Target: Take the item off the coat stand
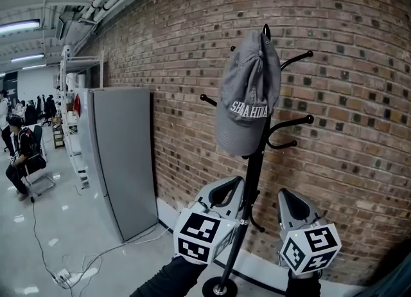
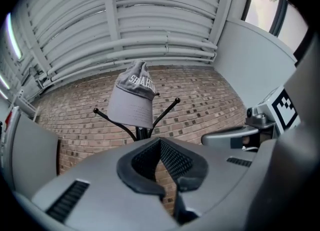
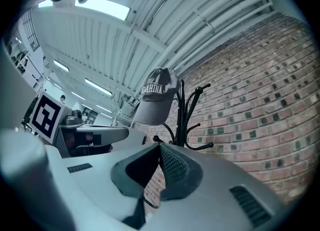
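Observation:
A grey cap [image 1: 247, 96] with white lettering hangs on the top of a black coat stand [image 1: 252, 180] in front of a brick wall. My left gripper [image 1: 223, 194] is low beside the pole on its left, well below the cap. My right gripper [image 1: 293, 207] is to the right of the pole at the same height. In the left gripper view the cap [image 2: 132, 102] is above and ahead of the left gripper [image 2: 160, 140], whose jaws meet with nothing between them. In the right gripper view the cap [image 3: 155, 100] hangs above the right gripper [image 3: 159, 145], also shut and empty.
A tall grey metal cabinet [image 1: 122, 154] stands against the wall left of the stand. The stand's round base [image 1: 219, 287] sits on the floor between my arms. Cables [image 1: 70, 273] lie on the floor at lower left. People [image 1: 22, 154] sit far off at the left.

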The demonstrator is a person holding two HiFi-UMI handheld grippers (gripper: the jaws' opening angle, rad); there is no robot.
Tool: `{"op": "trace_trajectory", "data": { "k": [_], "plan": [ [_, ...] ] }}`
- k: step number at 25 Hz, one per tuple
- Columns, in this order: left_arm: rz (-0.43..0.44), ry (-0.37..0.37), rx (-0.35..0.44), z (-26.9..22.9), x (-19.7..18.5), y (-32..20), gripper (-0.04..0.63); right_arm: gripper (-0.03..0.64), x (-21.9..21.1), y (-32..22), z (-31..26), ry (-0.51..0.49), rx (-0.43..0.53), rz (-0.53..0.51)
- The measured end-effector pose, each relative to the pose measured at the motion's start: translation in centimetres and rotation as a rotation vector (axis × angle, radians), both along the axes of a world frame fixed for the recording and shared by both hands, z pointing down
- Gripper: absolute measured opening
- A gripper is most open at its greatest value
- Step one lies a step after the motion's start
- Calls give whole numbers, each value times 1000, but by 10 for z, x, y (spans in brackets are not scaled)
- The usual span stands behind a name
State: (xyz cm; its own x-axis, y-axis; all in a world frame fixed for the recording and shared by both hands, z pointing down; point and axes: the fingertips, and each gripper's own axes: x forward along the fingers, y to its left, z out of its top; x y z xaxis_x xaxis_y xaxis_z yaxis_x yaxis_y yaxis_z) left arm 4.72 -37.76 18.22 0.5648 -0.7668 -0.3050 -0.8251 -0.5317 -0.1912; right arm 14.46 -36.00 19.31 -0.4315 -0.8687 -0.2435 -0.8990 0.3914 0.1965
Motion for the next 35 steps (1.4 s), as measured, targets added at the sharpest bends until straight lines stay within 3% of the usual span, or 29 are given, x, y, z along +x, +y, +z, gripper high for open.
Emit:
{"op": "trace_trajectory", "data": {
  "k": [16,24,25,27,28,35],
  "plan": [
    [-227,17,38,-19,-59,1,8,9,-56,-24,-13,28,4,-188],
    [-186,40,111,-66,-59,6,9,9,-68,-24,-14,40,-2,-231],
    [-169,41,116,-74,-57,6,23,9,-67,-24,-14,42,-3,-231],
    [-139,28,129,-88,-50,5,167,9,-67,-25,-13,44,-4,-231],
    [-136,15,141,-96,-47,4,190,9,-67,-25,-13,45,-5,-233],
    [-141,-65,215,-157,-18,-7,262,9,-64,-31,-9,55,-13,-236]
  ]
}}
